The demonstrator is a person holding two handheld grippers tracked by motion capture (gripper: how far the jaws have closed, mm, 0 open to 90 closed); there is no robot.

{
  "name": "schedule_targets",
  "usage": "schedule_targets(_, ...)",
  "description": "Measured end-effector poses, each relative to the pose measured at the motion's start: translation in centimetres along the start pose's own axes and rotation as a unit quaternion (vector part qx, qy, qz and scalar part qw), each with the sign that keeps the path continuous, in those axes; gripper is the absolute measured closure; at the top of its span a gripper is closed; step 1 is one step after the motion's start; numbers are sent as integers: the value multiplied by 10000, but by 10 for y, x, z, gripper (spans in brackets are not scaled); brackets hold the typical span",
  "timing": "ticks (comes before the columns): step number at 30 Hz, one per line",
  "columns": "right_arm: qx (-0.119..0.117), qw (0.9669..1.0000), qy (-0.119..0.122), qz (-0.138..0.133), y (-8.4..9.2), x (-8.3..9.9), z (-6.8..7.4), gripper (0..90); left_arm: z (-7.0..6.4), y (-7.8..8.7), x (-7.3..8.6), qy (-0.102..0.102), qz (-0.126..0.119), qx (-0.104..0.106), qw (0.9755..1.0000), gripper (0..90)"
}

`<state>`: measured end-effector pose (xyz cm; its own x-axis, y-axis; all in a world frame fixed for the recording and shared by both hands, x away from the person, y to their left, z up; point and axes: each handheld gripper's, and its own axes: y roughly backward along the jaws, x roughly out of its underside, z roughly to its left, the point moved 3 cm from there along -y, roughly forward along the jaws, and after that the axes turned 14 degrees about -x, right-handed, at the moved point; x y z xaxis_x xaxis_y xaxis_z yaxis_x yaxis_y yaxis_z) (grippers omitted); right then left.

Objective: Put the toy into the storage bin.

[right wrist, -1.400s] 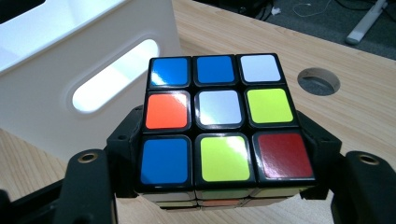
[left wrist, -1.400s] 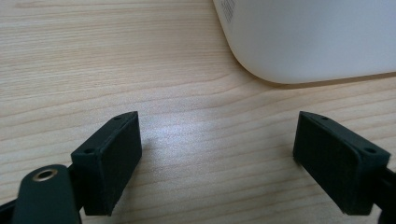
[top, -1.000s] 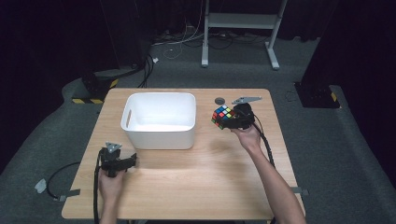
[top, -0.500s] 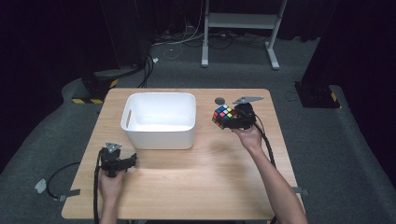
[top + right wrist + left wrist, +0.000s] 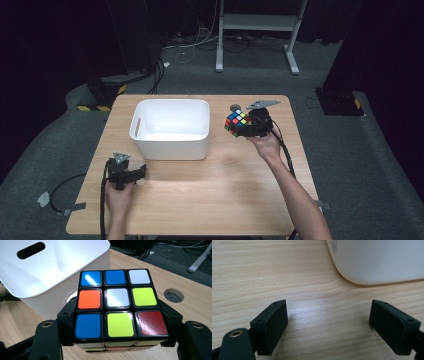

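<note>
The right hand-held gripper point(image 5: 239, 126) clamps a puzzle cube point(image 5: 237, 122) between its jaws, lifted above the desk point(image 5: 225, 185), just beside the white bin point(image 5: 171, 129). The left hand-held gripper point(image 5: 141, 171) rests wide, holding nothing.

The white bin point(image 5: 170, 129) is the one large obstacle, standing on the far left half of the table point(image 5: 215, 200), its open top free. Between its right wall and the cube point(image 5: 237, 122) held in the right gripper point(image 5: 247, 125) runs a narrow clear lane. A small round hole point(image 5: 234, 107) lies just behind the cube. The whole near half of the board is bare wood; the left gripper point(image 5: 131, 174) rests there, jaws wide apart, just short of the bin's near corner, seemingly not touching it
</note>
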<state>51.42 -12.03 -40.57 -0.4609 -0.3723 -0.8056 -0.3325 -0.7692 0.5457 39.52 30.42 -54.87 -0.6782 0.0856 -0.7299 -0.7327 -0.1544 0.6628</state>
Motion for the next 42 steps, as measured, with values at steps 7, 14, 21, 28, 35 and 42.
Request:
schedule_targets(7,7,10000,77,25,3,-11,5,335,0,0,0,1,1,0,10000,155)
schedule_targets(14,-114,9998,148,61,1,-22,13,336,0,0,0,2,3,2,10000,155)
schedule_targets(21,-164,9995,232,99,-2,-31,21,336,0,0,0,3,3,2,10000,155)
schedule_targets(28,-301,9989,342,120,-7,-45,31,336,0,0,0,3,3,3,10000,155)
schedule_targets(35,-344,9983,463,101,-11,-56,37,336,0,0,0,4,3,3,10000,155)
schedule_targets(42,-390,9980,486,87,-12,-64,40,336,0,0,0,3,2,3,10000,155)
